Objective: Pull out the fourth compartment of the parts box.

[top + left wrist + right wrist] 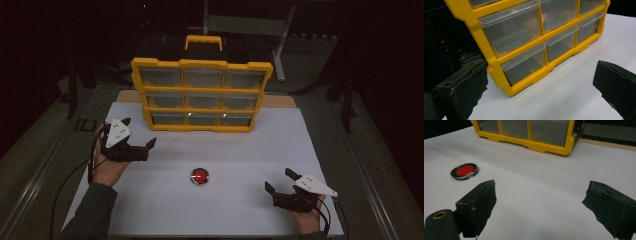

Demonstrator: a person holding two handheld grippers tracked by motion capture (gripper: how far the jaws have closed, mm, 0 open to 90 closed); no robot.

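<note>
Both grippers sit with jaws spread wide and hold nothing. From the high view, your left gripper point(134, 134) rests on the white table sheet point(240, 210) just off the lower left corner of the yellow drawer cabinet point(202, 95), while your right gripper point(281, 181) lies near the front right of the sheet. Between them, nearer the front, a small round container with a red centre point(200, 176) lies flat, apart from both tools and from the cabinet. From the left gripper view, your jaws frame the cabinet's bottom corner, and its clear drawers point(524, 65) all look pushed in; the nearest one sits just ahead of the gap. From the right gripper view, the open jaws point across bare sheet, with the red container point(464, 171) off to the left and farther out, and the cabinet beyond. You appear to be at the very start, with nothing grasped yet. Your next move probably calls for swinging the right gripper over to the container, or easing the left one onto a drawer front.
</note>
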